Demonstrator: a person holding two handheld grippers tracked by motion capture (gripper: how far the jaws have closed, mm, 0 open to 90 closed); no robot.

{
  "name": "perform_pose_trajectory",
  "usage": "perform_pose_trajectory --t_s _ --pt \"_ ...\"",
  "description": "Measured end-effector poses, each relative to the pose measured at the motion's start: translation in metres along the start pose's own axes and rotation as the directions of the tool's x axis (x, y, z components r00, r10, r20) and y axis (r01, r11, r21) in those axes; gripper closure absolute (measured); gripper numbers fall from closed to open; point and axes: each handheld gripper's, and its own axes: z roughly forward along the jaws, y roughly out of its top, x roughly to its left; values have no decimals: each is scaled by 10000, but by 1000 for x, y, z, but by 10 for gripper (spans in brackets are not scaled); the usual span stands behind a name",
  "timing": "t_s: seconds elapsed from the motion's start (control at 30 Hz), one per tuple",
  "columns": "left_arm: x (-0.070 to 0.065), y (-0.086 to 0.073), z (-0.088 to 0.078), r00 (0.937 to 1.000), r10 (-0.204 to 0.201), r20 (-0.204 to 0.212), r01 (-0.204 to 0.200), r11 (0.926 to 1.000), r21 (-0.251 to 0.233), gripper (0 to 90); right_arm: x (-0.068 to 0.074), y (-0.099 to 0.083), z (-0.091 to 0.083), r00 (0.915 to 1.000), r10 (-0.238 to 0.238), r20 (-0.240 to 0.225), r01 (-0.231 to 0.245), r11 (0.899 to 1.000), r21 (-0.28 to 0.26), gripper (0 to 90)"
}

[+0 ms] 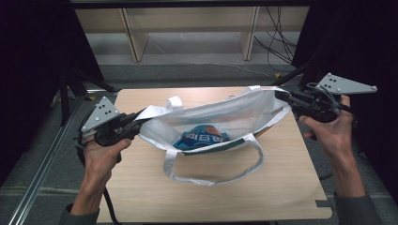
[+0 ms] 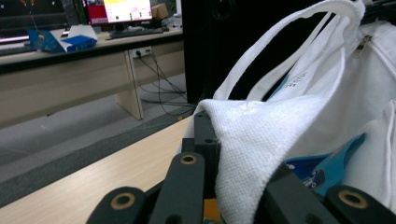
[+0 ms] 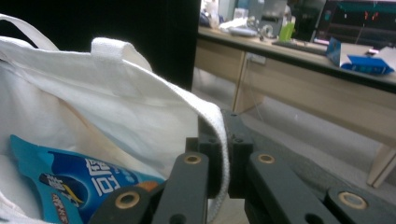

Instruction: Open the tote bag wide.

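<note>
The white tote bag (image 1: 211, 117), with a blue snack packet (image 1: 202, 137) inside, is held stretched above the tabletop (image 1: 141, 187), its opposite rim edges pinched by the left gripper (image 1: 137, 121) and right gripper (image 1: 281, 97), forearms spread apart.

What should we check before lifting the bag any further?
1. Left claw grip: shut on the bag rim, cloth pinched between the jaws in the left gripper view. Ok.
2. Right claw grip: shut on the opposite rim. Ok.
3. Mouth: stretched open between the claws. Ok.
4. Blue packet: sits inside the bag, below the rim. Ok.
5. Near handle: hangs loose on the table, clear of both claws. Ok.
6. Bag bottom off the table: cannot tell.
</note>
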Motion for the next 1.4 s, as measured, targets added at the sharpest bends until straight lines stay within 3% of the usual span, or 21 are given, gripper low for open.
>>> perform_pose_trajectory --t_s 0.1,0.13,0.17,0.2,0.27,0.37,0.47,0.53,0.6,0.73,0.8,0.9,0.97,1.13,1.23,1.27,1.3,1.33,1.4 --pt "-11 12 -13 9993 305 236 -297 9991 -304 864 7 5 -17 9997 -229 -120 224 9989 -419 886" --pt "-11 12 -13 9993 305 236 -297 9991 -304 864 7 5 -17 9997 -229 -120 224 9989 -419 886" --pt "-15 20 -21 9975 615 347 -595 9966 -567 864 11 10 -26 9995 -18 -325 3 9989 -460 886" --pt "-18 24 -24 9977 578 367 -553 9963 -650 864 11 14 -30 9993 -266 -267 244 9964 -807 886" --pt "-20 31 -26 9972 634 404 -599 9948 -826 864 13 21 -37 9991 -207 -374 171 9956 -923 886" --pt "-16 33 -22 9973 619 406 -588 9956 -726 864 11 28 -37 9991 -294 -294 267 9958 -881 886" --pt "-8 27 -11 9985 331 434 -308 9981 -527 863 3 22 -25 9999 55 -158 -64 9983 -580 886" --pt "11 7 15 9988 -346 349 345 9994 39 863 -6 11 -9 9996 251 -99 -252 9996 -117 886" --pt "26 -7 32 9970 -748 188 744 9971 187 863 -15 -4 8 9985 542 80 -543 9982 236 886" --pt "42 -22 54 9967 -789 -203 795 9964 279 861 -28 -24 33 9920 1259 132 -1265 9897 665 886" --pt "46 -26 60 9937 -1114 -102 1117 9933 312 859 -33 -28 42 9915 1283 237 -1296 9894 655 886" --pt "46 -32 63 9957 -924 -33 924 9946 464 856 -37 -32 48 9911 1292 321 -1314 9881 799 885" --pt "44 -38 63 9983 -565 112 556 9964 637 853 -37 -35 48 9935 1082 362 -1113 9886 1010 885" --pt "36 -65 63 9986 -389 360 351 9942 1014 841 -31 -53 50 9942 942 514 -1014 9815 1625 885" --pt "37 -88 69 9957 -827 405 765 9875 1377 829 -29 -71 57 9940 920 583 -1021 9738 2034 885" --pt "37 -88 69 9957 -827 405 765 9875 1377 828 -29 -77 59 9928 1050 579 -1153 9682 2222 885" --pt "38 -104 76 9952 -907 354 838 9829 1637 829 -29 -84 63 9920 1085 640 -1202 9672 2237 885" --pt "38 -110 78 9935 -1093 317 1020 9788 1777 830 -29 -89 65 9924 1064 620 -1189 9590 2573 885" --pt "41 -117 82 9865 -1555 512 1443 9737 1763 822 -29 -100 71 9901 1184 748 -1345 9525 2731 885"
